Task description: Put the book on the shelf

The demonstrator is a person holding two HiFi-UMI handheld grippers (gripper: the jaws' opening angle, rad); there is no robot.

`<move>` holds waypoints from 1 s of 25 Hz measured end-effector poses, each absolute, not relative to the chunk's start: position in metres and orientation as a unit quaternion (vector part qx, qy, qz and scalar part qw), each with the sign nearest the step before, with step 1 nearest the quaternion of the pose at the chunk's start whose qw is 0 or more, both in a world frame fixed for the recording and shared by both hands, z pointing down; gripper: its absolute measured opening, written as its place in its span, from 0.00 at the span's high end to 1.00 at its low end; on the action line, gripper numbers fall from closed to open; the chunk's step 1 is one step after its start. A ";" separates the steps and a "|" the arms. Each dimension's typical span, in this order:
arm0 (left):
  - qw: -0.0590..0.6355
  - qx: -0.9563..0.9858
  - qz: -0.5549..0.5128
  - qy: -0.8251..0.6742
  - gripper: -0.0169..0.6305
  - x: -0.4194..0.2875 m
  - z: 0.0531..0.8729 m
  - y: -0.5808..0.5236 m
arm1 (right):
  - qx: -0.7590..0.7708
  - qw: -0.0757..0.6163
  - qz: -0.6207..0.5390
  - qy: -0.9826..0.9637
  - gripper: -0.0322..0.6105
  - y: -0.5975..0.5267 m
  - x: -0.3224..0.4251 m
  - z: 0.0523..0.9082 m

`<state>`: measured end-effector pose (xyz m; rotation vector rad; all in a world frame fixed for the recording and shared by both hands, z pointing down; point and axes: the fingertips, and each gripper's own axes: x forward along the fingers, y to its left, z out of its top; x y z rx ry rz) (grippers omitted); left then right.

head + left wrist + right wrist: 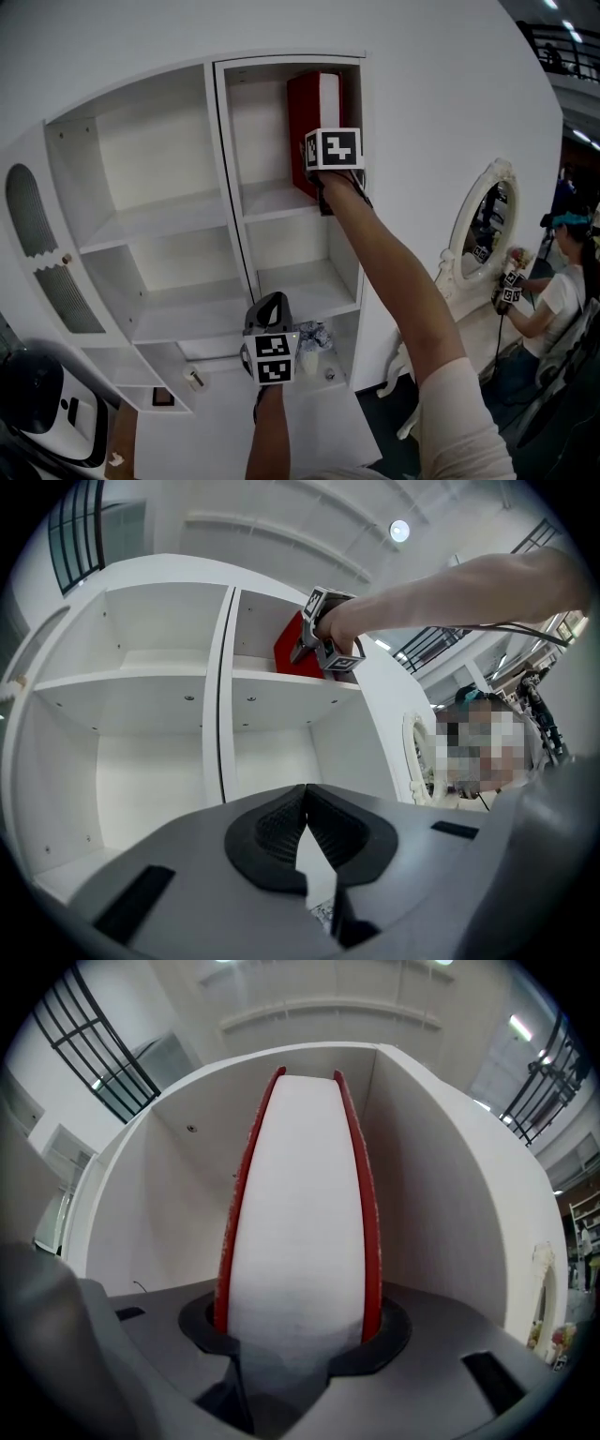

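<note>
I have the right gripper [295,1330] clamped on the book [298,1204], one pad on each red cover with the white page edge facing the camera between them. The jaws stand fairly wide because the book is thick, but they are pressing on it, not loose around it. I grip it at the lower end of its open edge so that the spine goes in first and the book stands upright, the way it should sit when I let go.

From the head view, the book [305,112] is inside the top right compartment [258,122] of the white shelf [141,216], close to the right-hand wall and well apart from the left one. The right gripper [323,187] is just below and in front of it, at the front lip of that compartment's board. I cannot tell whether the bottom edge is resting on the board or just above it, so I judge the placing nearly done but not released.

The left gripper [307,832] is pinched closed with nothing in it. I hold it low, in front of the lower compartments [270,309], well clear of the book, so it does not get in the way of the raised arm
</note>
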<state>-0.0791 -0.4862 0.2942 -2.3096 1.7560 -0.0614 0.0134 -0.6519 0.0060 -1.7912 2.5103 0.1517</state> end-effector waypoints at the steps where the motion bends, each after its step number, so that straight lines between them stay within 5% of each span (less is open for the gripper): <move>1: 0.120 -0.790 -0.022 0.601 0.95 -0.080 0.294 -0.488 | -0.580 0.027 0.050 0.812 0.58 -0.654 0.013 0.005; 10: 0.118 -0.784 -0.026 0.609 0.95 -0.093 0.296 -0.483 | -0.589 0.022 0.059 0.806 0.58 -0.666 0.006 0.006; 15: 0.110 -0.780 -0.032 0.615 0.95 -0.102 0.306 -0.475 | -0.582 0.013 0.084 0.809 0.47 -0.654 -0.002 0.007; 25: 0.096 -0.790 -0.024 0.605 0.95 -0.083 0.325 -0.446 | -0.575 0.022 0.083 0.814 0.45 -0.605 0.013 0.028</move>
